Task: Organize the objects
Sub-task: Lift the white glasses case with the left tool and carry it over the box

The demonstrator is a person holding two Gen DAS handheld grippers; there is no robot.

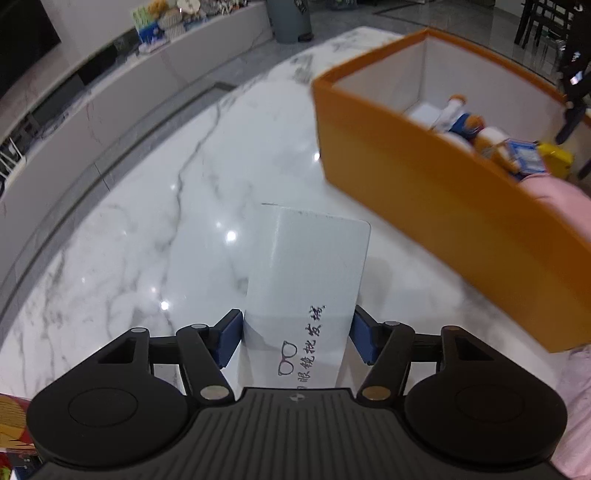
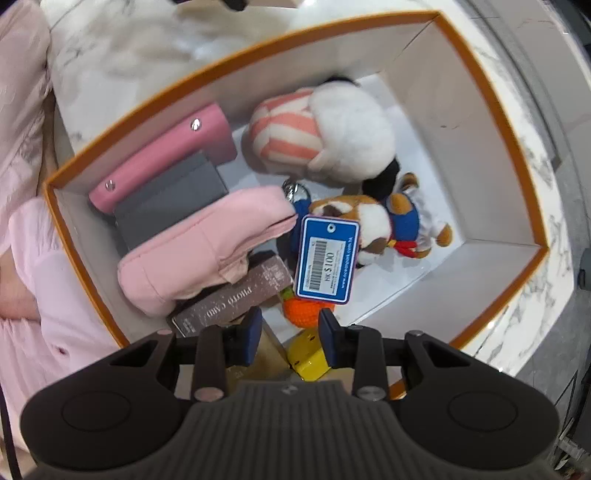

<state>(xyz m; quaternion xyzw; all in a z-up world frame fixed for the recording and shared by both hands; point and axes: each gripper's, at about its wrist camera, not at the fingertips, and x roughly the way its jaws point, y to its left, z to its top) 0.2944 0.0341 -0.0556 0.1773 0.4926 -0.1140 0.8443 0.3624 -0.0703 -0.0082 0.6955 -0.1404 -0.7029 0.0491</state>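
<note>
My left gripper (image 1: 297, 338) is shut on a white box (image 1: 310, 280) printed with a glasses drawing and dark characters; a blue pad presses each long side, and the box hangs above the marble table (image 1: 147, 240). Right of it stands the big orange box (image 1: 424, 192). My right gripper (image 2: 291, 332) hovers open inside the orange box (image 2: 480, 147), nothing between its fingers. Below it lie an orange knitted toy (image 2: 306, 312) and a yellow object (image 2: 308, 356). Also inside: a blue price tag (image 2: 327, 258), dog plush (image 2: 373, 221), white and striped plush (image 2: 332, 129), pink pouch (image 2: 199, 243), pink wallet (image 2: 166, 158).
A brown photo card box (image 2: 236, 299) and a grey case (image 2: 173, 199) also lie in the orange box. A person's pink sleeve (image 2: 22, 147) is at the box's left. Beyond the table run a long low cabinet (image 1: 110, 92) and a grey bin (image 1: 288, 18).
</note>
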